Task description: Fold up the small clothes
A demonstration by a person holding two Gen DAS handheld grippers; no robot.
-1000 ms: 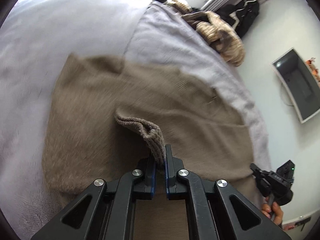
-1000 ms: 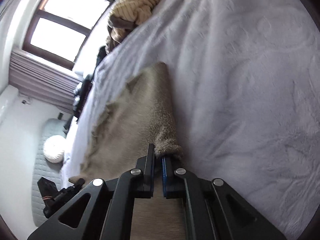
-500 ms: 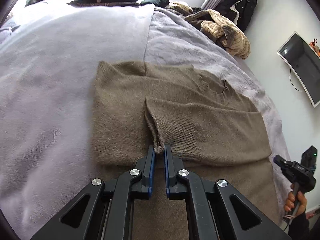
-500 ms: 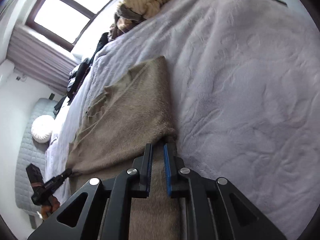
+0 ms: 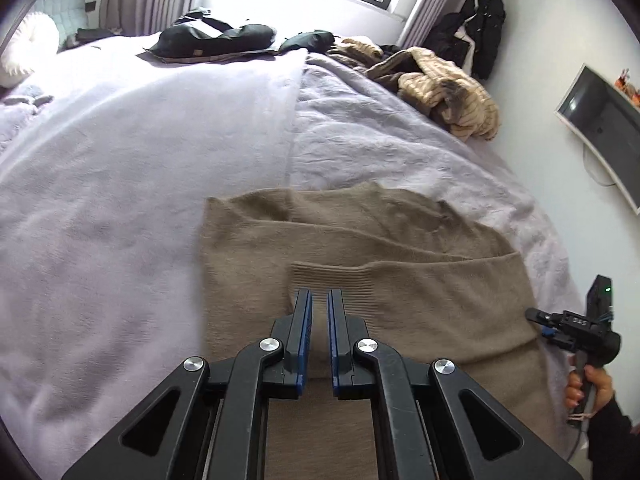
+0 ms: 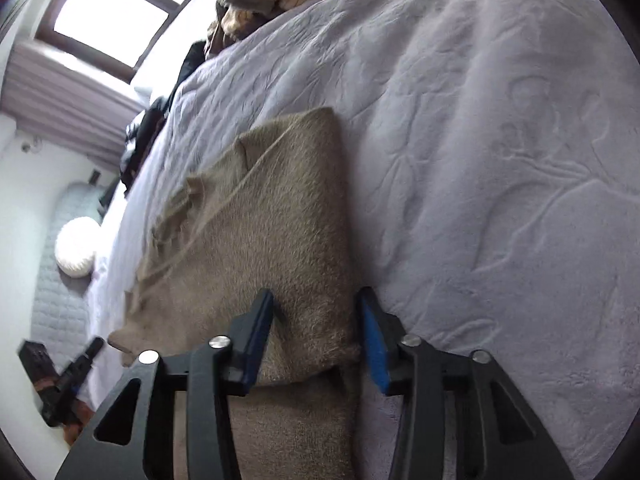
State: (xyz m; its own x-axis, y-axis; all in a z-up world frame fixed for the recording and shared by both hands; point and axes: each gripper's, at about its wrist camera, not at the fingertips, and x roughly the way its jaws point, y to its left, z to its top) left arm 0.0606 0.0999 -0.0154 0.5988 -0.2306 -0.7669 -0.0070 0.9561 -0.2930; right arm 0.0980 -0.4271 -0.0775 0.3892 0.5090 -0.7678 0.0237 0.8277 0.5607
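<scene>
Lying soft and limp on the bed (image 5: 120,160), the sweater (image 5: 360,248) wants corner grips (left gripper (image 5: 318,300) shut, empty; right gripper (image 6: 316,304) opening, fingers off the fold).

no text can be read for certain. the right gripper (image 5: 576,326), far right in the left wrist view, carries small pale marks on its black body, too blurred to read. the dark bag (image 5: 212,38) on the far bed has a small tan patch, illegible.

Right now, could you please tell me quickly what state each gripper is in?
Left gripper: shut, gripping nothing, above the brown sweater.
Right gripper: jaws opening, pads off the sweater's folded edge, which lies between them.
</scene>
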